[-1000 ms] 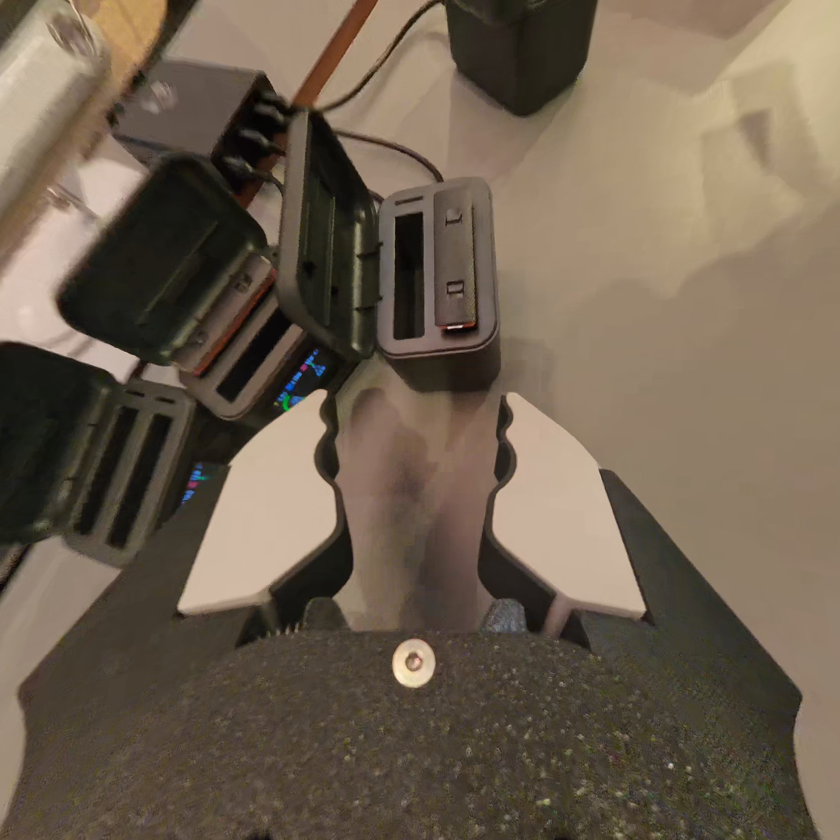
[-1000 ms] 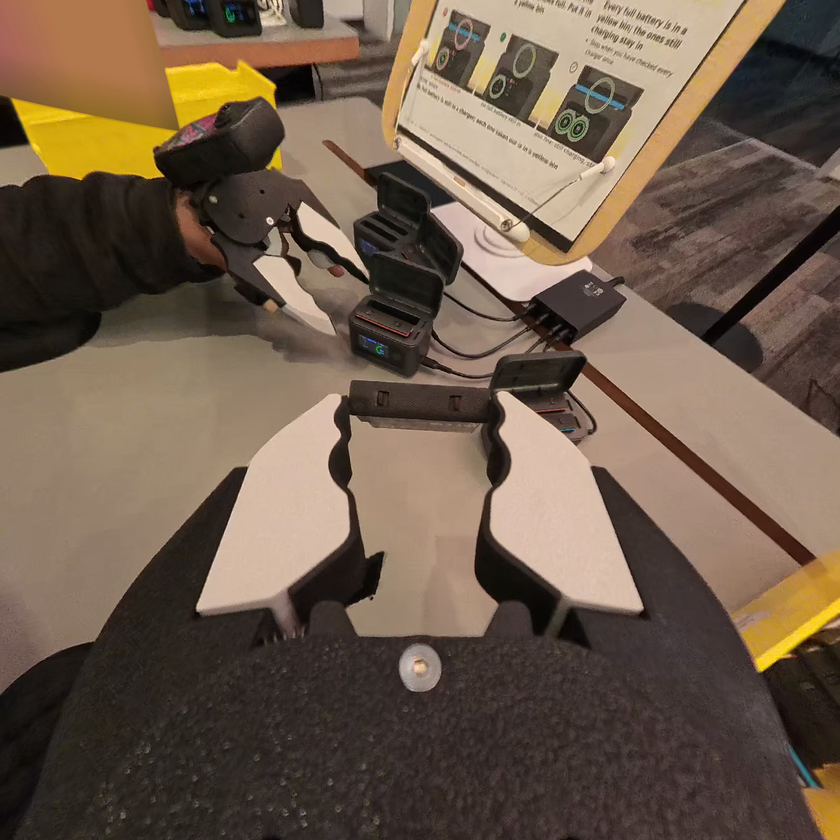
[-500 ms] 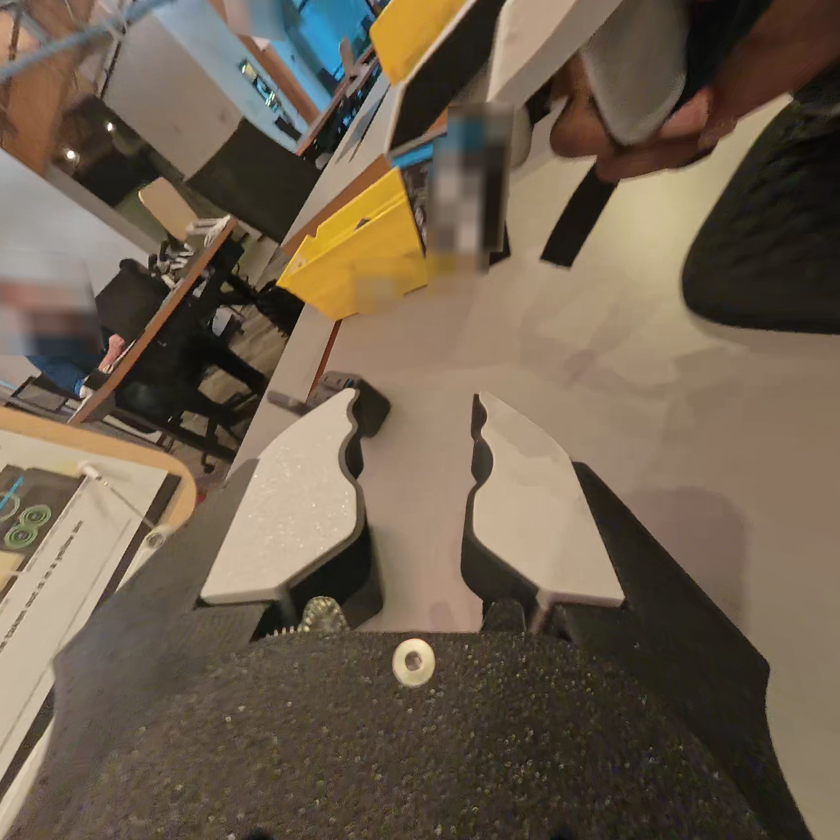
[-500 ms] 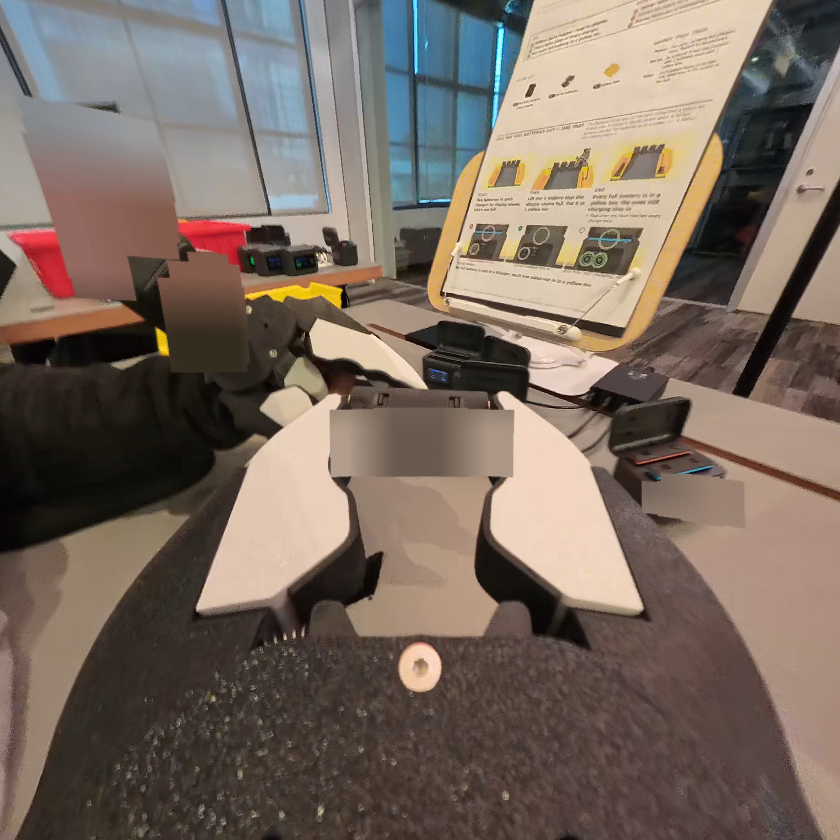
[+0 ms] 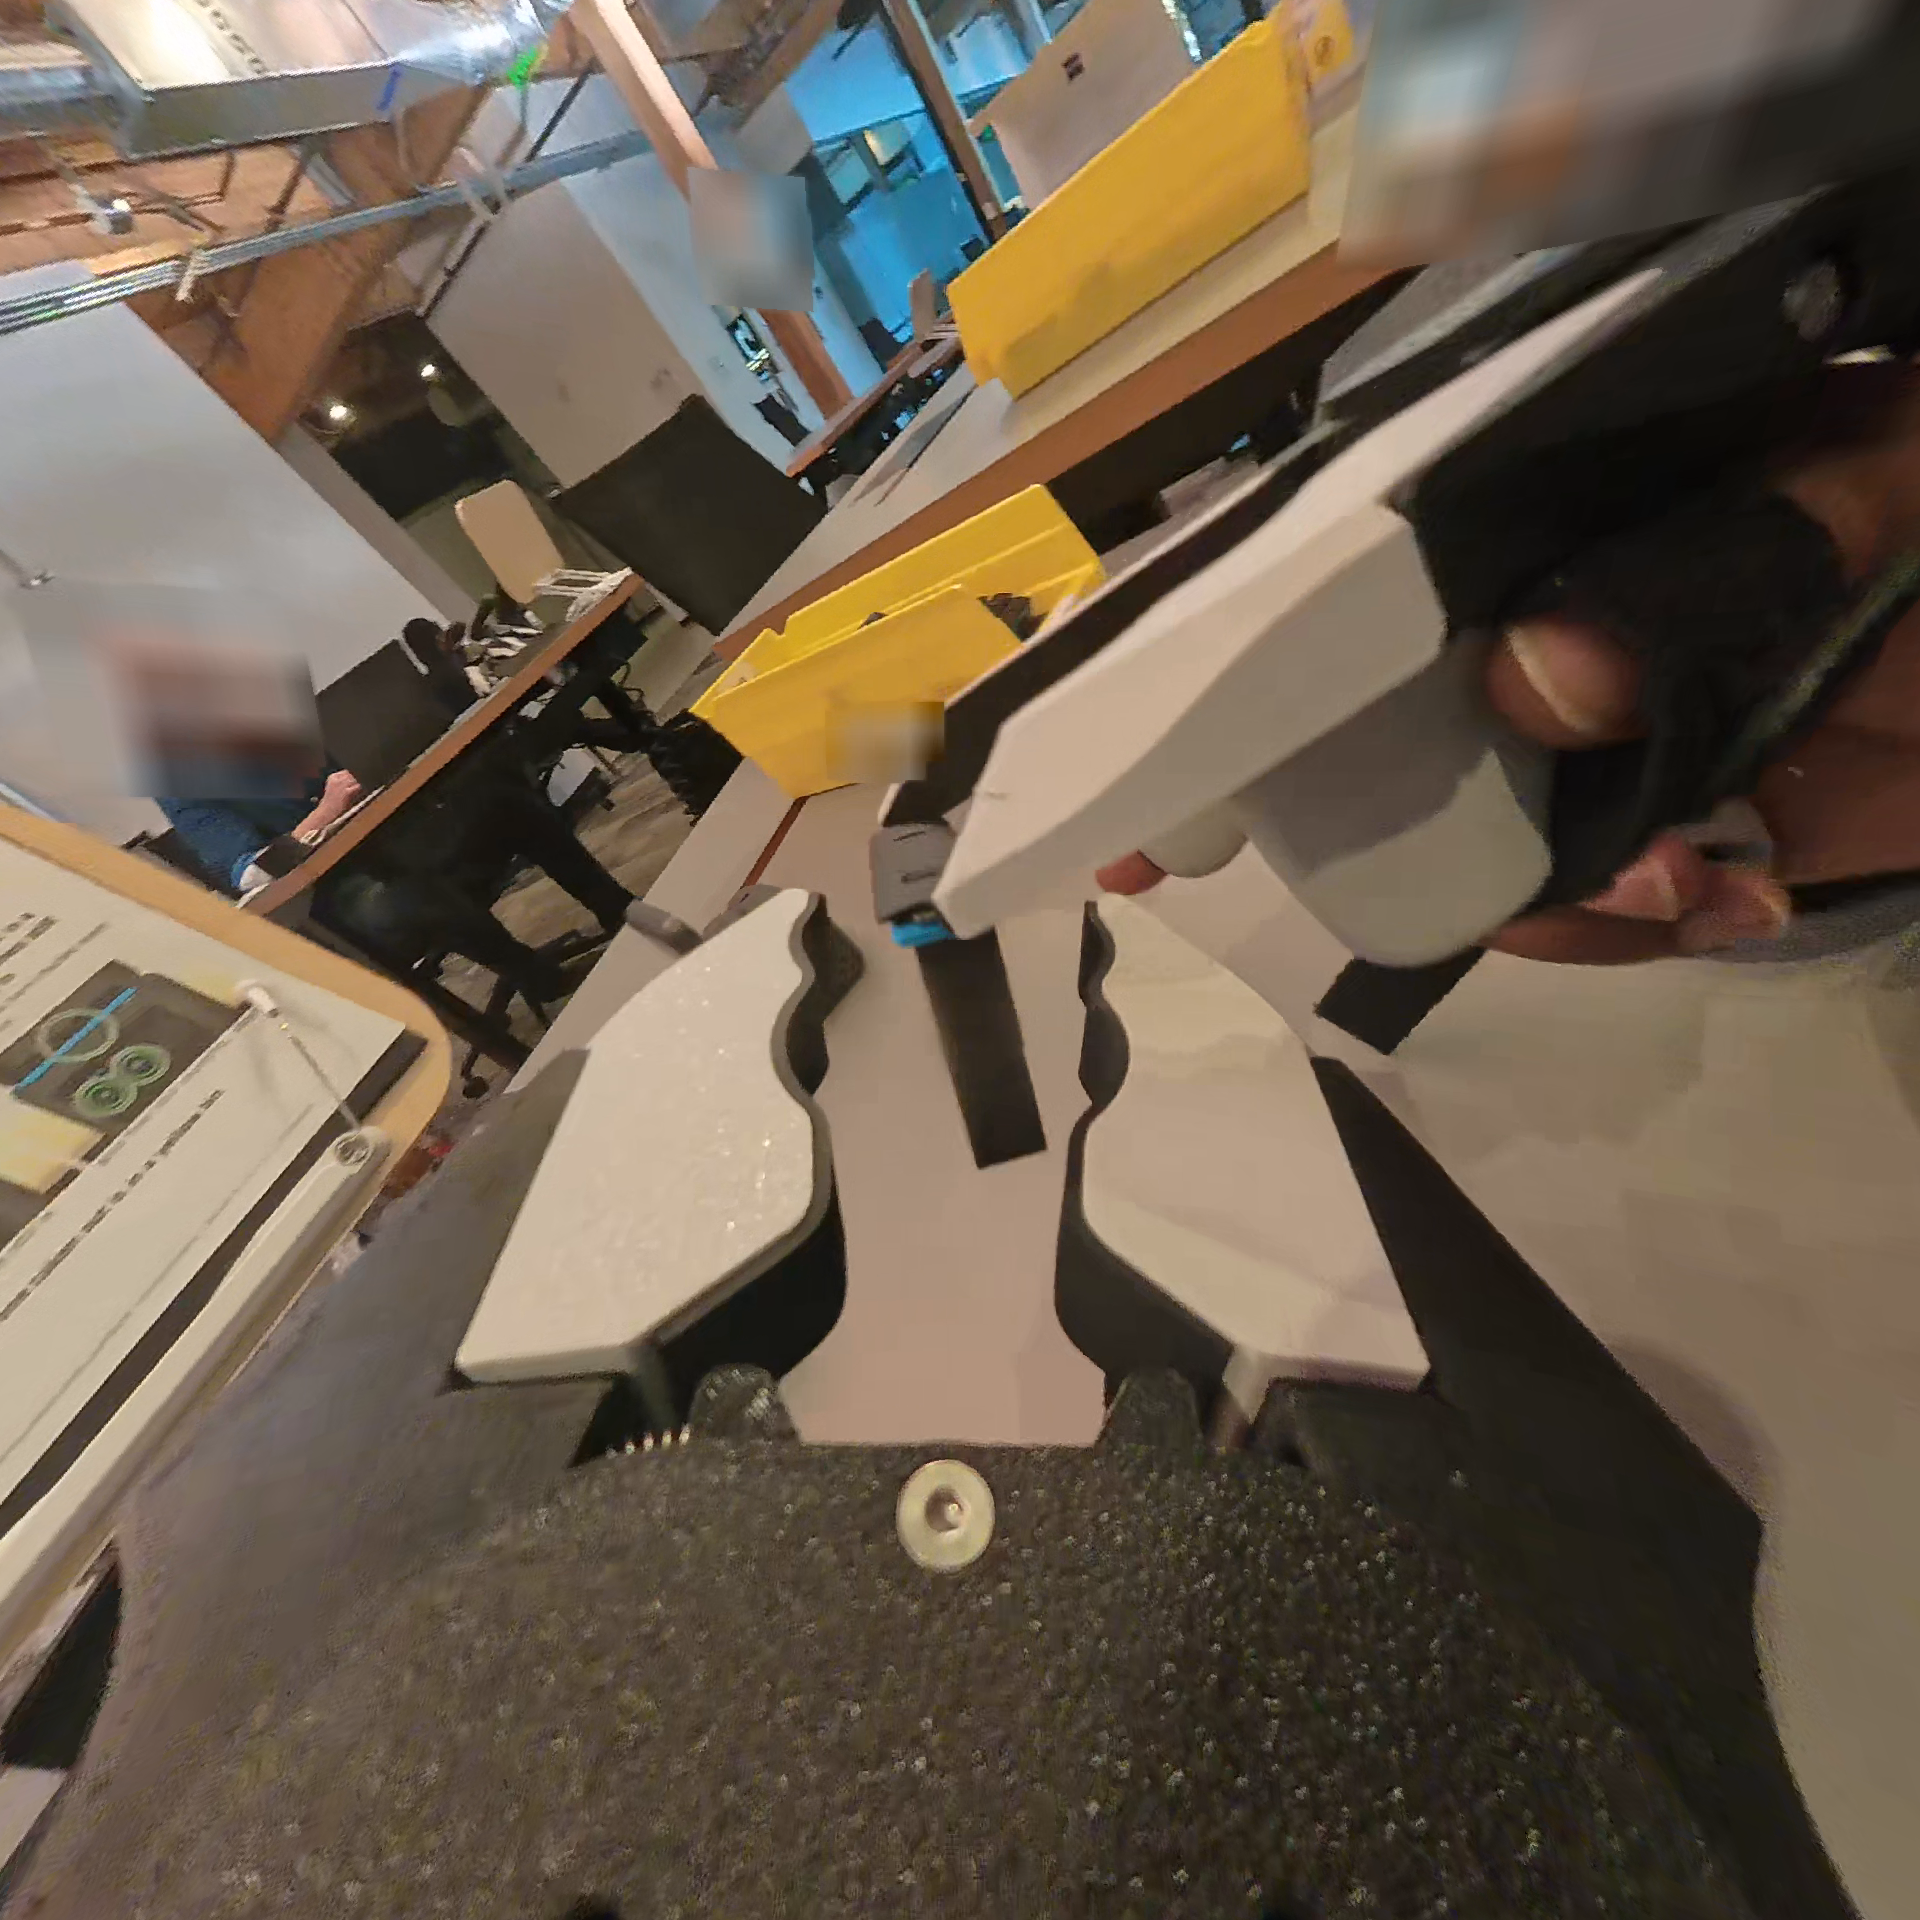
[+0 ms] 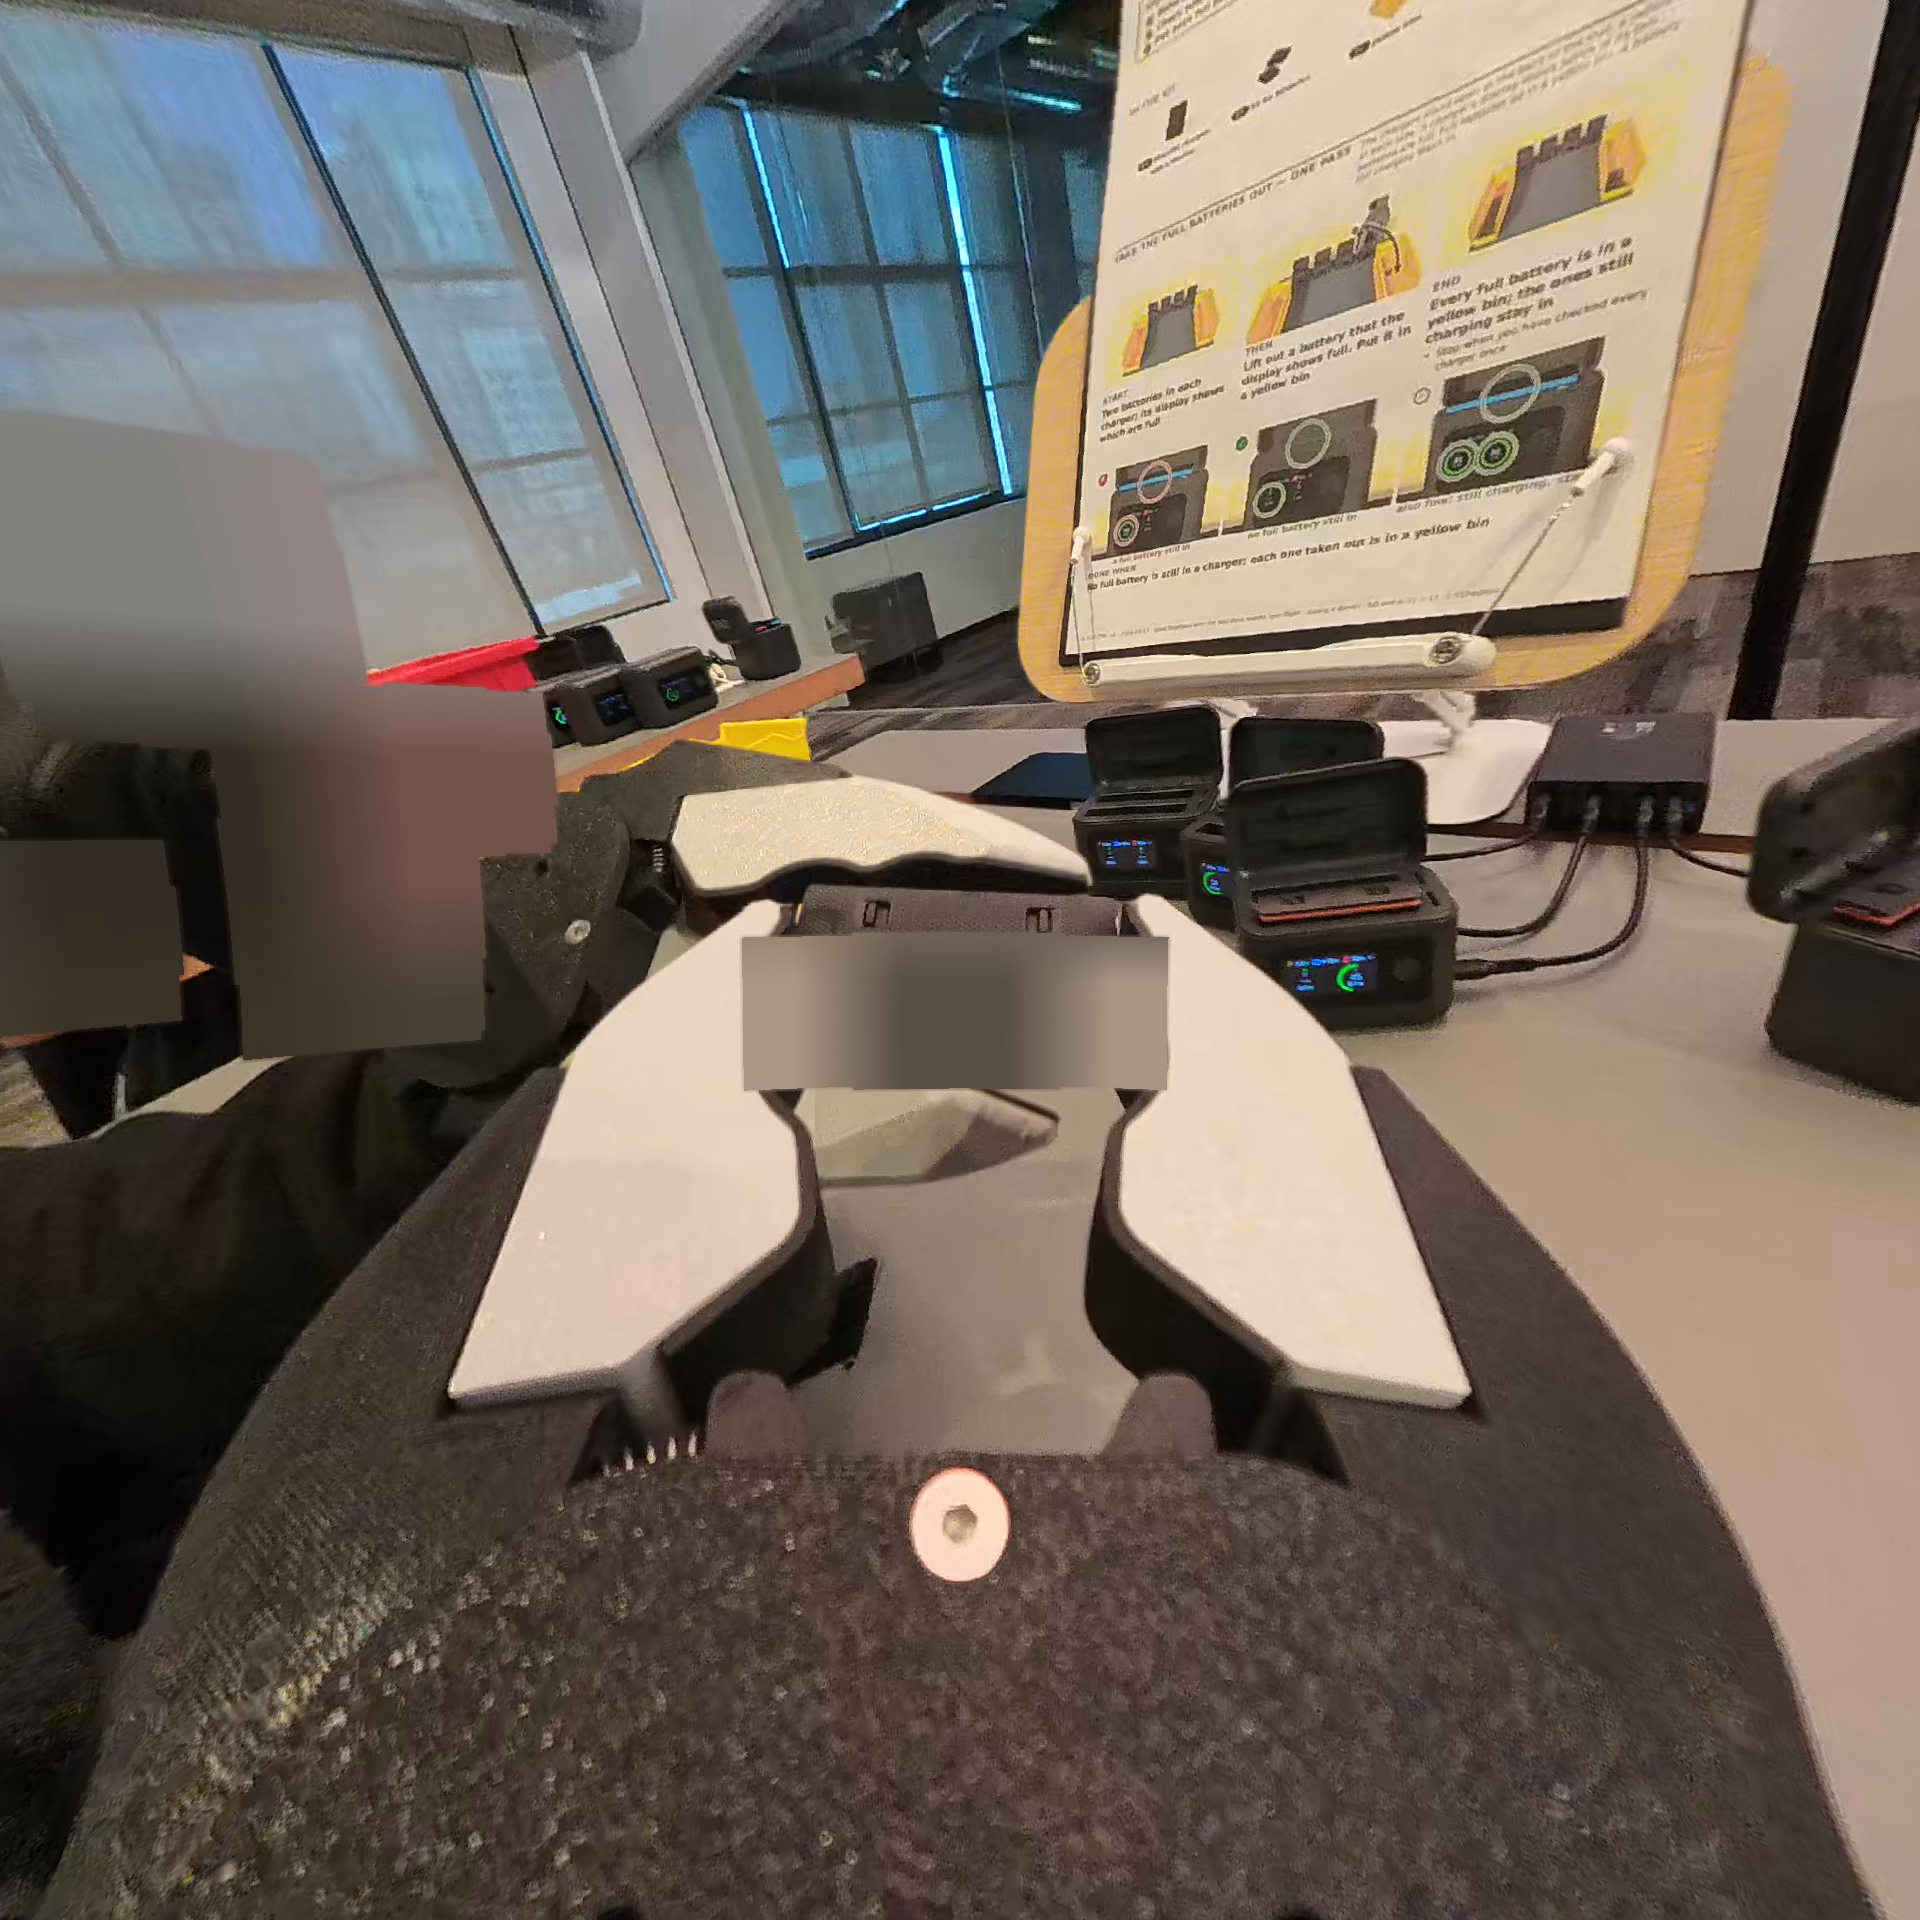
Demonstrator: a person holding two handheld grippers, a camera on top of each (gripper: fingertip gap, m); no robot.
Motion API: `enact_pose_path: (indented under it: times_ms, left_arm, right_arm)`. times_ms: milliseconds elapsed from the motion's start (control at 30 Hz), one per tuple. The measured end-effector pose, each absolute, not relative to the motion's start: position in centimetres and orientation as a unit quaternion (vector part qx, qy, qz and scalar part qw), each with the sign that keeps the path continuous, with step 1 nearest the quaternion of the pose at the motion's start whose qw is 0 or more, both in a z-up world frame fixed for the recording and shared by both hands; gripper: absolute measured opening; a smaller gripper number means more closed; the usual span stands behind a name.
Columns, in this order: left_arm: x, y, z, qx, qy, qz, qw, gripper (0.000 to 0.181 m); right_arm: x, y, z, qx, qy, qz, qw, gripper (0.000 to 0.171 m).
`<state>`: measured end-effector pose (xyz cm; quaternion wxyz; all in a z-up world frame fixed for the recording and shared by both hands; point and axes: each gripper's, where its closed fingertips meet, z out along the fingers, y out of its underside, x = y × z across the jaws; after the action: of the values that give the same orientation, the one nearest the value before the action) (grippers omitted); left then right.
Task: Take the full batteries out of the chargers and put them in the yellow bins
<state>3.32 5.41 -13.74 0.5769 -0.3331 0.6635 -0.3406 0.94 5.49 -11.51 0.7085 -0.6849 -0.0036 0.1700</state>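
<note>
My right gripper (image 6: 956, 920) is shut on a black battery (image 6: 951, 914) held crosswise between its fingertips, above the grey table. In the left wrist view the battery's blue-tipped end (image 5: 912, 883) shows beside the right gripper's finger (image 5: 1195, 748), just beyond my left gripper (image 5: 951, 935). My left gripper is open and empty, and its finger (image 6: 862, 831) lies right behind the battery. A yellow bin (image 5: 883, 675) stands farther along the table. Open chargers (image 6: 1340, 914) with lit displays stand to the right. One holds an orange-edged battery (image 6: 1335, 902).
An instruction board (image 6: 1382, 343) on a wooden stand rises behind the chargers. A black power hub (image 6: 1621, 764) with cables and another open charger (image 6: 1849, 935) sit at the right. A second yellow bin (image 5: 1132, 208) is on a far table. A dark sleeve (image 6: 208, 1247) lies at the left. Less than 4 cm separates the two grippers' tips.
My left gripper swung up from looking down at the chargers and now faces along the table toward the yellow bin. My right gripper brought the battery close to the left fingertips.
</note>
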Motion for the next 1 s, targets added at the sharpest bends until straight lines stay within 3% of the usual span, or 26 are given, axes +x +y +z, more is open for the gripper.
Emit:
enact_pose_path:
  times_ms: [400, 533, 667, 733, 1000]
  left_arm:
    - [1.7, 8.2, -12.8, -0.355, 0.626, -0.33, 0.611, 0.028]
    - [1.5, 8.4, -12.7, -0.348, 0.624, -0.326, 0.619, 0.012]
    - [1.5, 8.2, -13.0, -0.347, 0.631, -0.334, 0.608, 0.011]
    - [1.5, 7.9, -13.3, -0.345, 0.64, -0.341, 0.595, 0.011]
    - [1.5, 6.0, -14.4, -0.332, 0.683, -0.355, 0.545, 0.011]
  right_arm:
    - [-2.0, 7.2, -10.5, -0.679, -0.033, 0.117, 0.724, 0.058]
    - [-2.3, 7.5, -10.4, -0.685, -0.049, 0.105, 0.72, 0.058]
    - [-2.0, 7.0, -9.7, -0.705, -0.098, 0.102, 0.695, 0.06]
    - [-1.8, 6.6, -8.8, -0.722, -0.157, 0.088, 0.668, 0.063]
    - [-2.4, 5.6, -10.2, -0.692, -0.559, -0.053, 0.454, 0.043]
